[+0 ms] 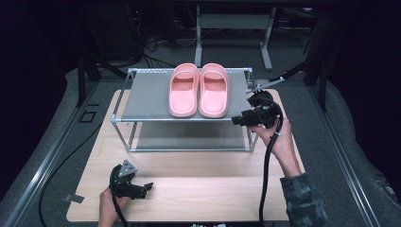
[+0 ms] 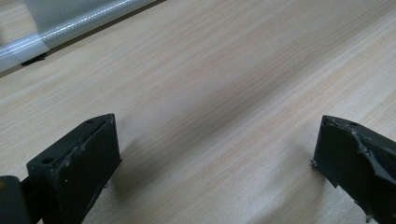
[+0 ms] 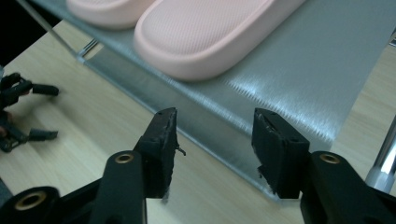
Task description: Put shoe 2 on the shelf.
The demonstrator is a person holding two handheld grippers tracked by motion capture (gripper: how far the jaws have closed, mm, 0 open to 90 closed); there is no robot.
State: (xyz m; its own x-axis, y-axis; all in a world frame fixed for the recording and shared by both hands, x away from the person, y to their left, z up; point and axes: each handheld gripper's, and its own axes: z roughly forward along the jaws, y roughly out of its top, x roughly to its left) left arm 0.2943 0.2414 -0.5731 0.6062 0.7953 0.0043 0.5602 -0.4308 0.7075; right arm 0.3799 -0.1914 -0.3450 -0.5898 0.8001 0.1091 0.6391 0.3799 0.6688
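where the wooden table meets the far edge of the workspace, a two-tier metal shoe rack stands with a pair of pink slippers side by side on its top shelf: the left slipper and the right slipper, toes toward the person. the right gripper, held in the person's right hand, hangs just beside the front right corner of the rack, its jaws parted with nothing between them and well short of the nearer slipper; the right gripper view shows the brushed shelf under the open gap. the left gripper sits low over the near left part of the table, in the left hand, jaws spread wide and empty above bare wood grain, well apart from the rack.
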